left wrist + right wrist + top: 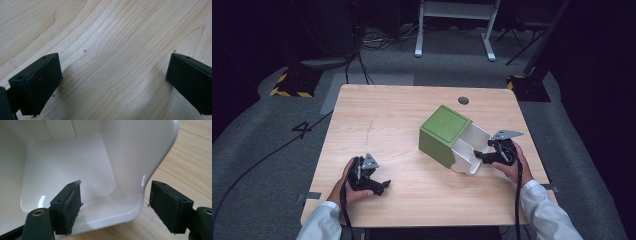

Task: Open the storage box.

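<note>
A green box point(444, 134) with a white inner bin point(469, 149) lies tipped on its side on the right half of the wooden table point(402, 125). My right gripper point(479, 157) is open at the bin's mouth. In the right gripper view one jaw sits inside the white bin point(70, 167), the other outside, and the bin's wall point(140, 160) stands between them without either touching it. My right gripper point(115, 203) holds nothing. My left gripper point(382, 187) rests open near the table's front left; the left gripper point(112, 82) has bare wood between its jaws.
A small round hole point(463, 100) marks the table near its far edge. Beyond the table stand a white desk frame point(457, 25) and black stands with cables on grey carpet. The table's left and middle show plain wood.
</note>
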Available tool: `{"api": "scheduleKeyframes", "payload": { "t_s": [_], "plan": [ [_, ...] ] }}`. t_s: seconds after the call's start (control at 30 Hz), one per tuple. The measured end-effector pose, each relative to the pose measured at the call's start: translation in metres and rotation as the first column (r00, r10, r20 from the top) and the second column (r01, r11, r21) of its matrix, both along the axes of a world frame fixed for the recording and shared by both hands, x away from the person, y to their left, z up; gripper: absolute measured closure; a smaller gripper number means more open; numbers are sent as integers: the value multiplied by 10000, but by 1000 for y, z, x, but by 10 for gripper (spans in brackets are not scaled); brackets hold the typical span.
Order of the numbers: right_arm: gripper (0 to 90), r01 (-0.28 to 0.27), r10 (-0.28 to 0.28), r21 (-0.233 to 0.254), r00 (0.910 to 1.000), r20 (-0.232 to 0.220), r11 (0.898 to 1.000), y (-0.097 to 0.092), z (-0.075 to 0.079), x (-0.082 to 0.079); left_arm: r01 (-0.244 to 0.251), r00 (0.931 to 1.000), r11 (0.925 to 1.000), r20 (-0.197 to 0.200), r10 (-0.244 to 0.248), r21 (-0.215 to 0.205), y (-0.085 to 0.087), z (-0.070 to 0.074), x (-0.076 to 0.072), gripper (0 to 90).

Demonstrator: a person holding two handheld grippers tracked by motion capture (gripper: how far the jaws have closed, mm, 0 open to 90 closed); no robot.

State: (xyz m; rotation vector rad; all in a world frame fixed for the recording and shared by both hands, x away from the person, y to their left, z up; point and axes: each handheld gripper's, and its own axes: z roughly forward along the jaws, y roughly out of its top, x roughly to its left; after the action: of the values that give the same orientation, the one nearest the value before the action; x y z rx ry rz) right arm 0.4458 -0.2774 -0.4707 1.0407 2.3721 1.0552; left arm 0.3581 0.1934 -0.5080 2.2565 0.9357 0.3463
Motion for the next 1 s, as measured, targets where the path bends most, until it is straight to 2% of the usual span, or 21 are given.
{"api": "scheduleKeyframes", "payload": {
  "t_s": [0.47, 0.53, 0.73, 1.0],
  "plan": [
    [264, -85, 86, 34, 9999, -76, 10000, -2, -3, -4, -2, 10000, 10000, 0, 2, 13, 0, 0, 0, 5],
    [267, -106, 104, -214, 9999, -65, 9997, -3, -5, -6, -6, 10000, 10000, -9, 6, -10, 0, 0, 0, 5],
    [268, -133, 127, -362, 9998, -165, 9993, -6, -10, -8, -7, 10000, 10000, -6, 7, -8, 0, 0, 0, 5],
    [273, -138, 134, -251, 9998, -167, 9996, -14, -9, -12, -12, 10000, 10000, -7, 12, 3, 0, 0, 0, 4]
  ]
}}
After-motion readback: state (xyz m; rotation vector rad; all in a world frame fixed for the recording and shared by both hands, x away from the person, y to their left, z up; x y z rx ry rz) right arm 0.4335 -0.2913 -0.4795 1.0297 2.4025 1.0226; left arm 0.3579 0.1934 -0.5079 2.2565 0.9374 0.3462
